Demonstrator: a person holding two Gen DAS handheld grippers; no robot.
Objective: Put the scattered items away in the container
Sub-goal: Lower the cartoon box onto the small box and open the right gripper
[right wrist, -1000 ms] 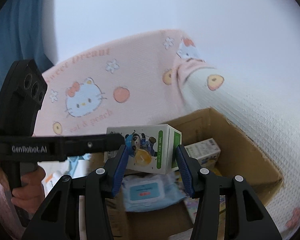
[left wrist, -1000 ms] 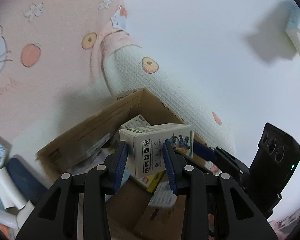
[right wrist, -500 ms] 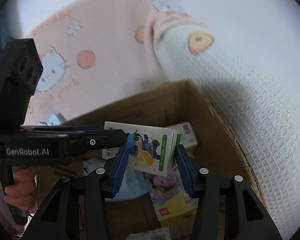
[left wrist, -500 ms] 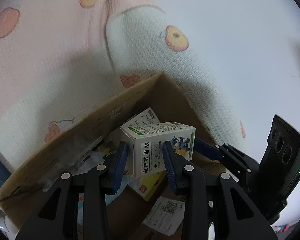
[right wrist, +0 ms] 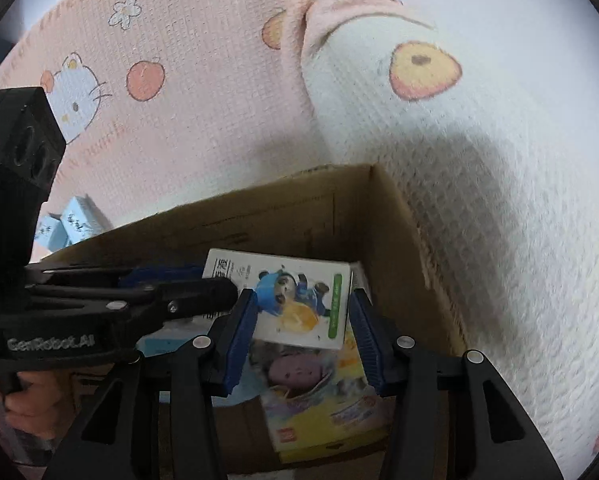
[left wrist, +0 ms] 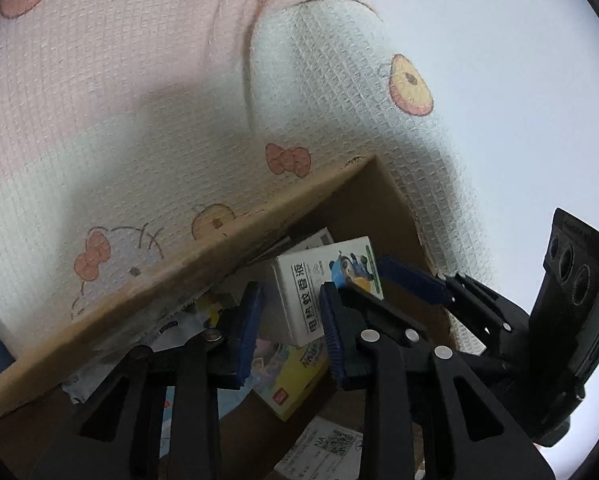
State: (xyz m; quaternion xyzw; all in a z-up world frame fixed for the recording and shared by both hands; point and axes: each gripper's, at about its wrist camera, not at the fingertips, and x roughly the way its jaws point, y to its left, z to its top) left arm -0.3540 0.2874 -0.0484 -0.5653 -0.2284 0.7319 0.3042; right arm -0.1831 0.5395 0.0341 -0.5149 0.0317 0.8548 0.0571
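A white box with a cartoon panda (right wrist: 299, 304) hangs just above the open cardboard carton (right wrist: 283, 208). My right gripper (right wrist: 303, 312) is shut on it, with a blue pad pressed on each side. From the left, the left gripper (left wrist: 289, 304) also has the white box (left wrist: 299, 300) between its jaws, which are closing. Its right pad touches the box, while a gap shows at the left pad (left wrist: 247, 320). The carton (left wrist: 219, 256) fills the lower part of both views. The box sits tilted.
Inside the carton lie a yellow toy pack (right wrist: 323, 412), a blue wipes pack (right wrist: 167, 344) and a slip with a QR code (left wrist: 327, 448). A pink and white cartoon blanket (right wrist: 219, 100) surrounds the carton. Small light-blue boxes (right wrist: 75, 224) lie beyond it. A person's hand (right wrist: 31, 396) grips the left handle.
Both grippers have come down and forward with the white box, so the carton looks larger and nearer. The box has tilted. The left jaws stand narrower than before.
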